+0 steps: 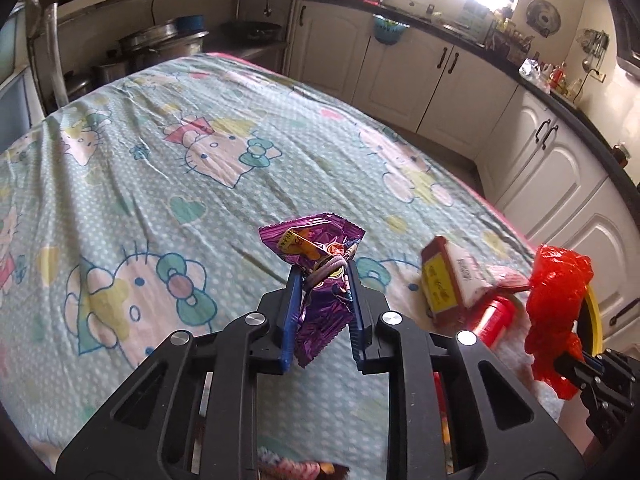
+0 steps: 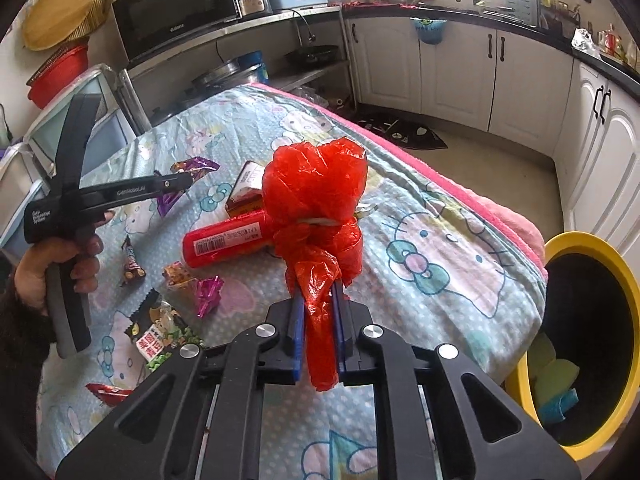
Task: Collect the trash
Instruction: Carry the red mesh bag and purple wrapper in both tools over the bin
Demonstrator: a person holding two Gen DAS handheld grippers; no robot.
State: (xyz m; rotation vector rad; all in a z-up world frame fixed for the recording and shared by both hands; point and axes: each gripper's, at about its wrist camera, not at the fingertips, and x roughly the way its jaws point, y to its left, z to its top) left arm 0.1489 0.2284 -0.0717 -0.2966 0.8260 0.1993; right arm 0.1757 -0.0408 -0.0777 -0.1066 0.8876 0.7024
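Purple wrapper (image 1: 316, 280) pinched in left tool (image 1: 322, 276); red bag (image 2: 320, 216) in right tool (image 2: 318, 294).

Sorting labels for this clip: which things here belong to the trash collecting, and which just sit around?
Job: purple wrapper in left gripper; red plastic bag in right gripper; yellow bin; red tube; small carton.
Around: microwave; pots.

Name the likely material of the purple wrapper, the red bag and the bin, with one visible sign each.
Purple wrapper: probably metallised plastic film; shiny, sharply creased, crimped ends.
Red bag: thin plastic film; translucent, crumpled, glossy.
Yellow-rimmed bin: seemingly moulded plastic; smooth, uniform rim, though its surface is hard to judge.
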